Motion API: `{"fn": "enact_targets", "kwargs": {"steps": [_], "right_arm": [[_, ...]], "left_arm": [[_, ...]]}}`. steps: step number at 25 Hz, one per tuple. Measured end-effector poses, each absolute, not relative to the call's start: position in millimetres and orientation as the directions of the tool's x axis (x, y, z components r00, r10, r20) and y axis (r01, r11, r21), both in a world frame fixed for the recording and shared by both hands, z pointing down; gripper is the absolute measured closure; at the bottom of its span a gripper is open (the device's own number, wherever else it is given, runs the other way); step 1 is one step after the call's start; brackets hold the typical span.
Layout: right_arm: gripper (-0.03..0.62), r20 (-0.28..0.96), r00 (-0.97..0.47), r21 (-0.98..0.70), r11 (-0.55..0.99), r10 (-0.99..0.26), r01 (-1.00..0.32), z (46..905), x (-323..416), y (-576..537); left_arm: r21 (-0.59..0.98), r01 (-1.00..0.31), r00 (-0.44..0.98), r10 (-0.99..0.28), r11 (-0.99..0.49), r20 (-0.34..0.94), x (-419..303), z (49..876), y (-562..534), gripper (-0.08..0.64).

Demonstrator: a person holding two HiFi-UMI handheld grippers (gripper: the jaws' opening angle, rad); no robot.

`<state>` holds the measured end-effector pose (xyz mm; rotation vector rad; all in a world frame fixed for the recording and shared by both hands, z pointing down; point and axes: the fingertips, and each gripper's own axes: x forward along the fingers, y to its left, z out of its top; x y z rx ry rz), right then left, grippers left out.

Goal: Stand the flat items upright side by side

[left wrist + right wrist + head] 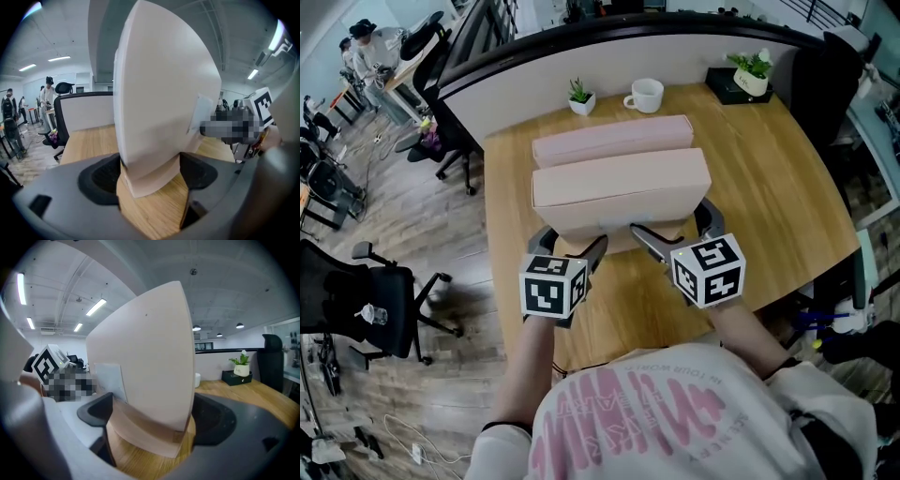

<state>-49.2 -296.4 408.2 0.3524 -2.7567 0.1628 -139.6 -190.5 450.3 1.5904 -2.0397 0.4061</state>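
Up on the wooden surface (787, 206), two flat pink boxes stand on their long edges, side by side, both running left to right. The far box (614, 141) stands on its own, just behind the near box (619, 187), with a thin gap between them.

Both tongs are on the near box. The left tongs (151, 163) pinch its lower left end, with a dark pad pressed against each broad face. The right tongs (152, 406) do the same at the lower right end, so the box is clamped from both ends at once. From the head view the two marker cubes sit close together in front of the box, tongs angled inward toward each other.

Can't really tell if the near box's bottom edge is resting on the wood or is a hair off it. It looks roughly upright, maybe leaning a touch.

Along the back edge sit a small plant (581, 97), a white cup (645, 95) and a black tray (727, 86) with another potted plant on it, all well clear of the boxes.
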Motion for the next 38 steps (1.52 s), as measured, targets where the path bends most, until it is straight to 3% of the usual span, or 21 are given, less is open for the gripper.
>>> {"fn": "enact_targets", "kwargs": {"steps": [13, 38], "right_arm": [[0.072, 0.400, -0.888, -0.078, 0.957, -0.226, -0.279, 409, -50, -299], [0.078, 0.382, -0.911, -0.040, 0.983, -0.153, -0.181, 402, -50, -316]], "left_arm": [[0.056, -0.965, -0.179, -0.796, 0.257, 0.578, -141, 450, -192, 0.167], [0.008, -0.956, -0.245, -0.813, 0.294, 0.529, -142, 439, -193, 0.179]]}}
